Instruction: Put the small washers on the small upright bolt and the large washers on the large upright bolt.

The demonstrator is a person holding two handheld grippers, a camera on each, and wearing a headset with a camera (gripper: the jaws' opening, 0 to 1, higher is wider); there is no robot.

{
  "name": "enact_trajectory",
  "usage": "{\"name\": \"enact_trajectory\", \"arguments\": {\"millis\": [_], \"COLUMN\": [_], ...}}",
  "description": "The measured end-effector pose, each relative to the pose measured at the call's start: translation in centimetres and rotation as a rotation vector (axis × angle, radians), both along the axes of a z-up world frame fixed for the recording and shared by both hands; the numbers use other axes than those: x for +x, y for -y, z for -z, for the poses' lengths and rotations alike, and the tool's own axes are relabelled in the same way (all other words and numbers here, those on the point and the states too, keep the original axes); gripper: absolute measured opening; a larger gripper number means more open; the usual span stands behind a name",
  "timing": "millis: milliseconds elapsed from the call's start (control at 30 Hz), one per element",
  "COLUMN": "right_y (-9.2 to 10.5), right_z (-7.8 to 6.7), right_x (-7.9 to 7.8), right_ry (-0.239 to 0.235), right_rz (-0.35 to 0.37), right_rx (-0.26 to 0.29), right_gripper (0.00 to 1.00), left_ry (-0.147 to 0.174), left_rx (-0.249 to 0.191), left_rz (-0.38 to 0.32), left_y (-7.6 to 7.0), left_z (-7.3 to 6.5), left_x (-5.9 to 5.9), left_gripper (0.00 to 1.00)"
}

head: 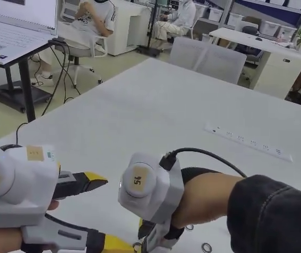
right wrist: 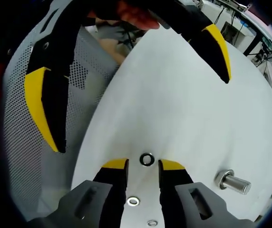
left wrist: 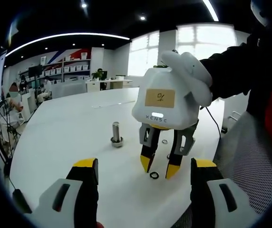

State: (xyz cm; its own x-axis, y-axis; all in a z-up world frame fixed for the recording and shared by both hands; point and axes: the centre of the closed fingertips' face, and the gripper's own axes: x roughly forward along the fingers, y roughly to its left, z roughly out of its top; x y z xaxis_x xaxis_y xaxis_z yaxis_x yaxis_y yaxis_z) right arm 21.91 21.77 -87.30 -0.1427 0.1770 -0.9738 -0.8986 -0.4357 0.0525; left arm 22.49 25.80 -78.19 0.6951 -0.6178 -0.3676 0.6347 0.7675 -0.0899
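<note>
1. Table (head: 156, 105): white and broad, spans most of the head view. Bears every item below save the chair.
2. Chair (head: 208, 58): grey, stands at the far edge of the table.
3. Left gripper (right wrist: 140, 111): white body, black jaws with yellow tips. Sits low at the left of the head view, gripped by a hand. Jaws spread wide. Faces the right gripper across a bare stretch of table.
4. Right gripper (left wrist: 158, 171): white body with a paper label and a black cable at the back, on a dark-sleeved arm. Points steeply down at the table, tips close to the top; cannot tell whether touching it. Jaws parted a little, one tip on each side of a dark washer, with a sliver of table visible on either side of it.
5. Power strip (head: 248, 141): white and long, lies flat toward the far right of the table, well apart from both grippers.
6. Bolt (left wrist: 116, 133): silver, stands upright on a wider base, near the right gripper but apart from it. Cannot tell whether the large or the small one, nor whether the ring at its foot is a washer or its own head.
7. Dark washer (right wrist: 147, 159): lies flat on the table between the tips of the right gripper.
8. Silver washers (right wrist: 133, 201): two, flat on the table just behind those tips in the right gripper view, apart from each other and from the bolt.
</note>
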Motion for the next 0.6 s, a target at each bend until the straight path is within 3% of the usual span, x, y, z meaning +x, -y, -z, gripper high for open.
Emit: {"name": "enact_trajectory", "arguments": {"millis": [167,300,600], "right_y": [-0.03,-0.14,-0.04], "right_z": [-0.02,0.1,0.05], "right_x": [0.08,0.32,0.06], "right_ry": [0.017,0.063,0.076], "right_rz": [-0.01,-0.034,-0.055], "right_rx": [0.0,0.008,0.01], "right_gripper": [0.25,0.22,0.18], "left_ry": [0.004,0.006,0.009], "left_rx": [-0.001,-0.001,0.0], "left_rz": [-0.004,-0.005,-0.006], "left_y": [0.05,0.08,0.05], "left_z": [-0.14,-0.21,-0.23], "left_x": [-0.13,-0.18,-0.1], "left_gripper": [0.79,0.79,0.79]}}
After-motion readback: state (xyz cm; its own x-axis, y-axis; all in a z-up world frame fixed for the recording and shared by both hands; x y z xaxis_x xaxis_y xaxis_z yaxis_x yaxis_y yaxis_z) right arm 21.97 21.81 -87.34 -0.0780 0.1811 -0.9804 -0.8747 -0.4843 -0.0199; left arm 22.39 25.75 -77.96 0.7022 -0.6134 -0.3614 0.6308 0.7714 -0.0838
